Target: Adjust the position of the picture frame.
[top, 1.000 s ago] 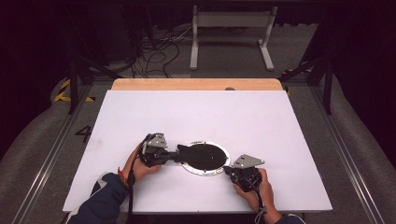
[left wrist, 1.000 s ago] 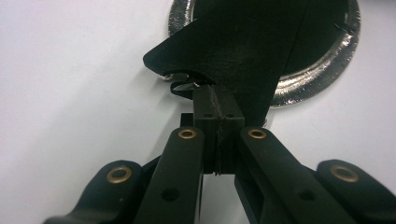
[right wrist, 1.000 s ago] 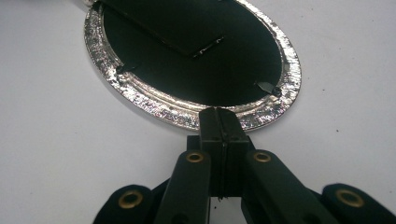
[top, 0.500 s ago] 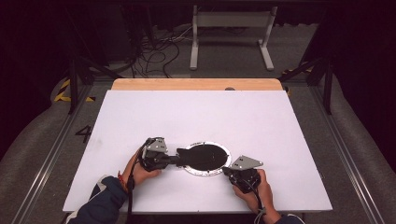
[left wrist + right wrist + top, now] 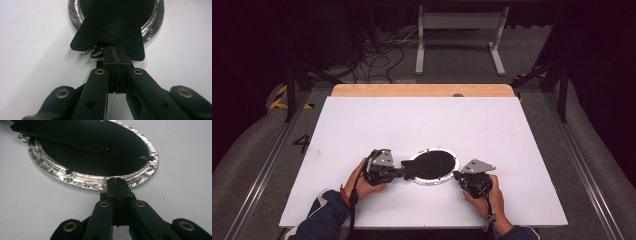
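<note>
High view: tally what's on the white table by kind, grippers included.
Grippers: 2, left gripper and right gripper
Silver-rimmed discs: 1, disc
Black flaps: 1, flap lying over the disc
Total: 4

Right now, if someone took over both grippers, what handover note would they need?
Left gripper: fingers shut at the edge of the black flap, apparently pinching it.
Right gripper: fingers shut at the near rim of the silver foil ring; a pinch is likely but not certain.
Things: the ring and its black disc lie flat on the white table, between the two hands.
Done: both grippers are placed at opposite sides.
Left: probably peeling the flap off while the ring is held down.
</note>
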{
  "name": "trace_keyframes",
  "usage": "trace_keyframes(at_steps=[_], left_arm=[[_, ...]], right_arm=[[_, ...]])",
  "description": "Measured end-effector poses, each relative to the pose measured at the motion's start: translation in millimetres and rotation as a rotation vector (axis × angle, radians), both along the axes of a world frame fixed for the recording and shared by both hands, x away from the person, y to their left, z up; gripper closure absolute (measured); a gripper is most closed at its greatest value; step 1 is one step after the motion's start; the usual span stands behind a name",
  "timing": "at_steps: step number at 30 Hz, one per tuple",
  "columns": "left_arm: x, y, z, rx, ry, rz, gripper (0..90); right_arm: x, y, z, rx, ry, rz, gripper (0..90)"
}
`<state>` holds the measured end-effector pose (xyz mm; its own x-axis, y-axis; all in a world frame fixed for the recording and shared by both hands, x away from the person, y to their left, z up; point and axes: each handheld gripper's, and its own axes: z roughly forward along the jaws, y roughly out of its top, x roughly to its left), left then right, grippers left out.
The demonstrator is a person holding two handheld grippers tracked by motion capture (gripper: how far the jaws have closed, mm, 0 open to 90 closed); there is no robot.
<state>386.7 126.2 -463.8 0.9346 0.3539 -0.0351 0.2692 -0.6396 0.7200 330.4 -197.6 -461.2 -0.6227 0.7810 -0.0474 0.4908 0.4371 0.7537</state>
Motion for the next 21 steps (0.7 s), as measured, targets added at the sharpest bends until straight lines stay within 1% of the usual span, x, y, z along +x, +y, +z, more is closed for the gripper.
trace_keyframes(at_steps=[1, 2, 4, 6, 7, 8, 10, 13, 14, 15, 17, 19, 21], left_arm=[[-0.4, 0.7, 0.9, -0.001, -0.001, -0.007, 88.3], [-1.0, 1.7, 2.5, 0.006, -0.012, -0.009, 88.3], [-0.3, 5.7, 5.6, -0.008, -0.018, 0.006, 88.8], [1.1, 10.5, 8.9, -0.016, -0.036, 0.037, 88.5], [3.2, 13.3, 10.2, -0.027, -0.041, 0.052, 88.6], [4.5, 14.8, 11.2, -0.034, -0.051, 0.078, 88.6], [7.6, 13.7, 10.8, -0.033, -0.07, 0.102, 88.7], [14.5, 5.7, 8.9, -0.033, -0.071, 0.13, 88.4], [17.7, 3.6, 8.7, -0.034, -0.083, 0.135, 87.5], [20.1, 2.4, 8.6, -0.036, -0.083, 0.148, 87.3], [27.9, 1.0, 7.2, -0.046, -0.071, 0.168, 87.0], [32.6, -0.6, 2.6, -0.027, -0.07, 0.18, 86.5], [36.5, -1.9, -2.9, -0.011, -0.044, 0.182, 85.7]], right_arm=[[-1.1, -0.3, 0.2, 0.005, 0.006, 0.01, 90.0], [-3.1, 0.2, 0.6, 0.007, 0.009, 0.019, 90.0], [-7.9, 2.2, 1.6, 0.007, 0.008, 0.043, 90.0], [-11.8, 4.9, 2.3, 0.012, 0.009, 0.066, 90.0], [-13.0, 6.7, 2.2, 0.015, 0.011, 0.076, 90.0], [-13.9, 8.4, 1.8, 0.018, 0.014, 0.085, 90.0], [-15.7, 12.7, 0.6, 0.017, 0.021, 0.099, 90.0], [-17.5, 19.6, -0.4, 0.014, 0.022, 0.117, 90.0], [-17.8, 21.7, -0.6, 0.015, 0.024, 0.124, 90.0], [-18.2, 23.2, -1.0, 0.019, 0.024, 0.125, 90.0], [-18.9, 25.8, -1.1, 0.016, 0.021, 0.131, 90.0], [-18.4, 27.2, -1.2, 0.016, 0.021, 0.132, 90.0], [-18.1, 28.0, -1.4, 0.014, 0.018, 0.132, 90.0]])
